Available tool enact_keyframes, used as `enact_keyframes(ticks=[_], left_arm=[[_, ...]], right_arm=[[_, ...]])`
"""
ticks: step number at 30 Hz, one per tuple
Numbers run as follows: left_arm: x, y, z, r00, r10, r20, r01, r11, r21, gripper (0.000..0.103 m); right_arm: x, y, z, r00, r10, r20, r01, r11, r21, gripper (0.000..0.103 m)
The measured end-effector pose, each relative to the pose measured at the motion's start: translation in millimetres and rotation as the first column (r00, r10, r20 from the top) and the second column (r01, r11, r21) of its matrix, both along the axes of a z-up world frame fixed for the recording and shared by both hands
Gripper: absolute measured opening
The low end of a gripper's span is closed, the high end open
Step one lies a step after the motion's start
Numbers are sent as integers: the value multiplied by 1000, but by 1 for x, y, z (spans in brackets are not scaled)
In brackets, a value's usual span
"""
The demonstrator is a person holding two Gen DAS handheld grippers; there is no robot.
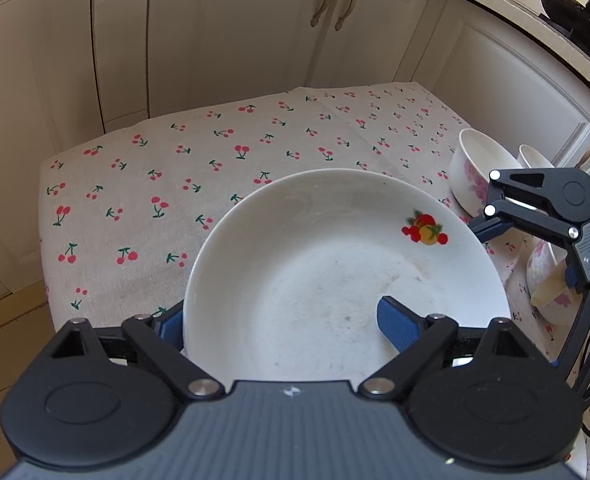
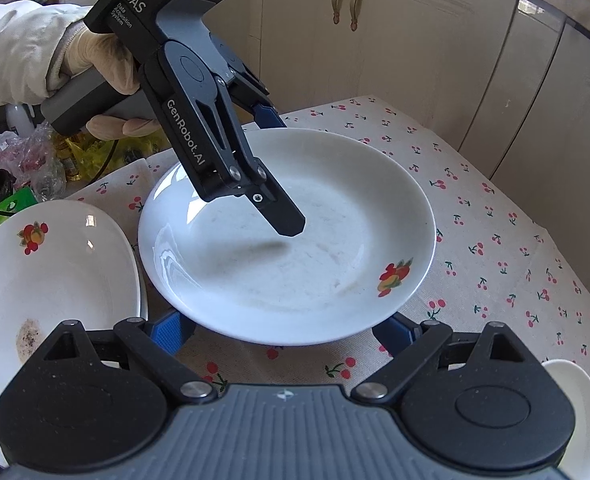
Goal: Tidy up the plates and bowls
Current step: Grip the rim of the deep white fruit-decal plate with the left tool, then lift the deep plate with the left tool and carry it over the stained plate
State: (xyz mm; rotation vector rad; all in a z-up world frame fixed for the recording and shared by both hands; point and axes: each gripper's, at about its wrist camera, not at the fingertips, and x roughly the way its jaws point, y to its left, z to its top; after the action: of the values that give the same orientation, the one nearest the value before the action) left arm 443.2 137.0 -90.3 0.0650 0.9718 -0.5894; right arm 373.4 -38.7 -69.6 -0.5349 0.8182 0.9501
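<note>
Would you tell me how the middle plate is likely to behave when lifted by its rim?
The plate looks glossy, with bright reflections, so probably slippery. It seems rigid ceramic: likely stiff and apt to chip against the neighbouring plate. Wide and shallow, it may tilt if gripped at one edge.

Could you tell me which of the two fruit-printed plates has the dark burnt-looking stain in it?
The left plate, beside the left gripper's target; the centre plate shows no such dark patch.
</note>
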Motion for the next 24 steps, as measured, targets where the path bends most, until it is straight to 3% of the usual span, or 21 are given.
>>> enact_keyframes(ticks=[15, 24], left_arm=[[0, 1, 10, 1000, 12, -2, -12, 1000, -2, 92], [-14, -6, 36, 999, 7, 34, -8, 1000, 13, 92]], right_arm=[[-2, -3, 5, 1000, -6, 0, 6, 1000, 14, 97], [-15, -9, 23, 1000, -15, 19, 15, 999, 35, 97]])
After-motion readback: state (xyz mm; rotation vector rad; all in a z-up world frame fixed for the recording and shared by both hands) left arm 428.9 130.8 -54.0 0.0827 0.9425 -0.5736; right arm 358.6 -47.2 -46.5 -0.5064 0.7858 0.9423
